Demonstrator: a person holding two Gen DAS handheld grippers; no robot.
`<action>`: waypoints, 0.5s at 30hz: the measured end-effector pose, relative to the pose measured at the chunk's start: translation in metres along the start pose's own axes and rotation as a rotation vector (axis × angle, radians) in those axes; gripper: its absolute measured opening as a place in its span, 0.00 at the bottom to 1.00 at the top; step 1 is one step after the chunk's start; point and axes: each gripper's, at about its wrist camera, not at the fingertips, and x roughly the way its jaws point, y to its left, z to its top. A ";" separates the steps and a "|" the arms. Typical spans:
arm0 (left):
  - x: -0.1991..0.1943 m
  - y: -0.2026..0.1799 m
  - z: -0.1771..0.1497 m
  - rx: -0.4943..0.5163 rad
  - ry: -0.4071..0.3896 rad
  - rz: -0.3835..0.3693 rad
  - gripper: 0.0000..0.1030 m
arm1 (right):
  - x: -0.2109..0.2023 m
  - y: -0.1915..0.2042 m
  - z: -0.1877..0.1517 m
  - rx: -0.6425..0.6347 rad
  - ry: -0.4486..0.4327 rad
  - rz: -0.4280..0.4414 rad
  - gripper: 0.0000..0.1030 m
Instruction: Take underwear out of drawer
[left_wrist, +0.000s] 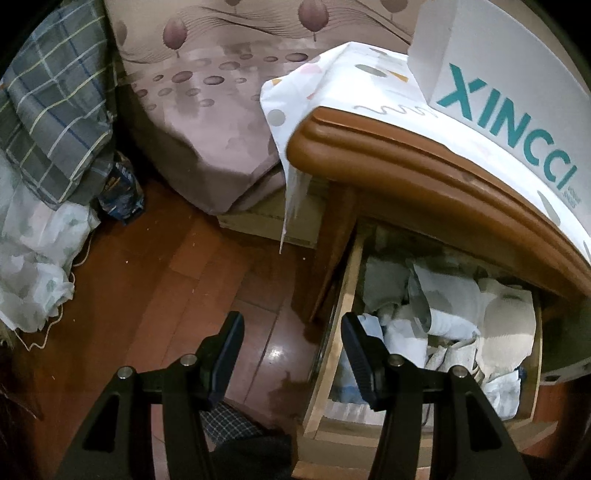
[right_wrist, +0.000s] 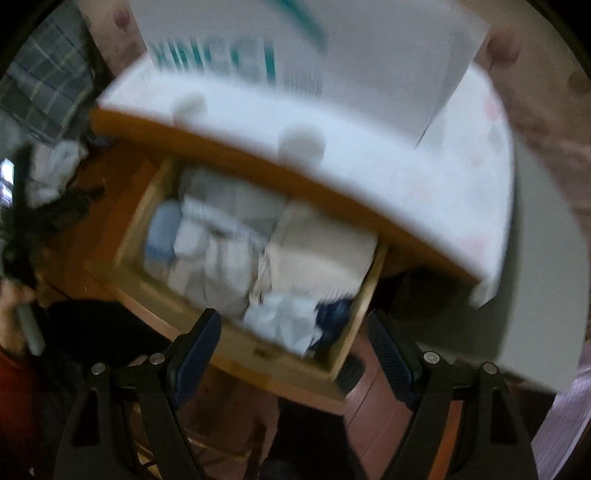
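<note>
At lower centre, the right gripper (right_wrist: 291, 347) hangs wide and empty above the open pale wooden drawer (right_wrist: 240, 343) of crumpled white underwear (right_wrist: 280, 321); left gripper (left_wrist: 291, 343) half-open, empty.

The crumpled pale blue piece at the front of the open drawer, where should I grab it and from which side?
Pinch a raised fold on top of the crumpled pale blue piece, coming straight down from above. It lies loose on the pile against the drawer front wall, so side approaches are blocked. The right gripper is open above it.
</note>
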 end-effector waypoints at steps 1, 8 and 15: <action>0.000 -0.001 0.000 0.004 0.001 0.000 0.54 | 0.016 0.000 -0.002 0.012 0.031 0.007 0.76; 0.006 -0.003 0.001 0.009 0.026 -0.022 0.54 | 0.100 0.002 -0.009 0.052 0.188 0.034 0.76; 0.013 -0.007 -0.001 0.013 0.070 -0.046 0.54 | 0.144 0.005 -0.004 0.050 0.262 0.032 0.82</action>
